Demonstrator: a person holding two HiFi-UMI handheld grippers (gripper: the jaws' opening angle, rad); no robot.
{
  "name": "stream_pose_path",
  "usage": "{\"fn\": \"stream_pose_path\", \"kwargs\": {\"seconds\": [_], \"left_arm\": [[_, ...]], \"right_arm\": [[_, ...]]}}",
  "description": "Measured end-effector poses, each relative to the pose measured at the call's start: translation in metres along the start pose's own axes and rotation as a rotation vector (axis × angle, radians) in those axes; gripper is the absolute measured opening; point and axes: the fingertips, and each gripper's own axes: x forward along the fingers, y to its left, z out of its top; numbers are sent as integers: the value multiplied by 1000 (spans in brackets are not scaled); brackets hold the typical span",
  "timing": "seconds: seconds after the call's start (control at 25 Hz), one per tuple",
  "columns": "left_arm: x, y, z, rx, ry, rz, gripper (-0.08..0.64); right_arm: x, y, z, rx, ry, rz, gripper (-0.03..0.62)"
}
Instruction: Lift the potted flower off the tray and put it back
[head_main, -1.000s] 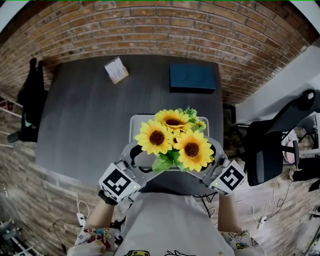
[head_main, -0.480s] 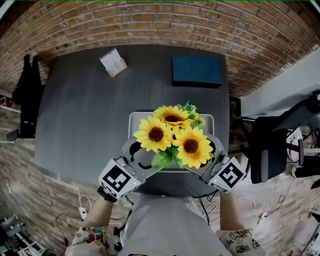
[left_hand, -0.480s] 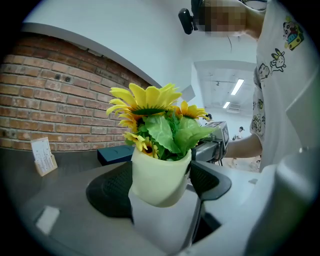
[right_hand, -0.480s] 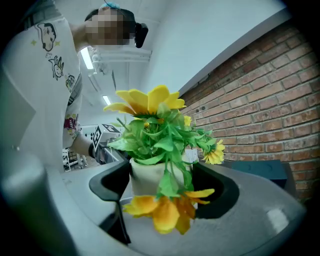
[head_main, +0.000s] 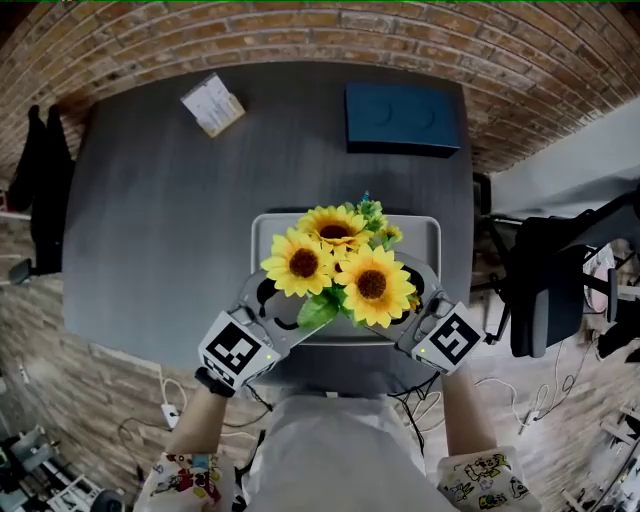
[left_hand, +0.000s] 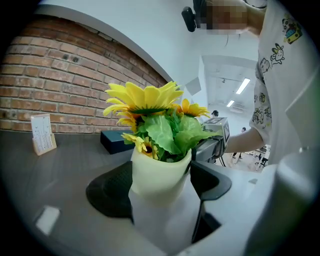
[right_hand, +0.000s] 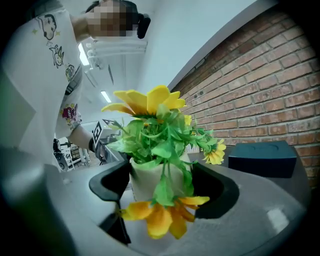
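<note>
We see the potted flower (head_main: 340, 272) upright over the tray (head_main: 266, 238), near the tray's front half, with the sunflower heads spreading above the pale pot; its long axis stands vertical and we see no tilt. The left claw (left_hand: 161, 181) is closed on the pot, its two dark jaws pressing the pot wall on either side; the right claw (right_hand: 162, 186) stands wide but also has the pot between its jaws, and we judge that it grips too, though leaves hide one contact. The claws come in from the near left and the near right, so neither hand is nearer; the pot lies straight ahead of each, in its jaws. Whether the pot base already touches the tray we cannot tell, because flowers and claws cover it. The tray contains nothing else that we can see; it lies at the near edge of the worktop (head_main: 160, 230). A dark blue box (head_main: 403, 118) and a small card (head_main: 212, 104) are well apart, at the far side.
</note>
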Motion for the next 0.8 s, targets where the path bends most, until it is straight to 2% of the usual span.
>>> {"fn": "stream_pose_path", "kwargs": {"seconds": [0.4, 0.8], "left_arm": [[15, 3, -40, -46, 37, -12, 377], [18, 2, -58, -16, 33, 1, 377]], "right_arm": [[1, -5, -47, 62, 54, -8, 393], [3, -3, -73, 91, 54, 17, 391]]}}
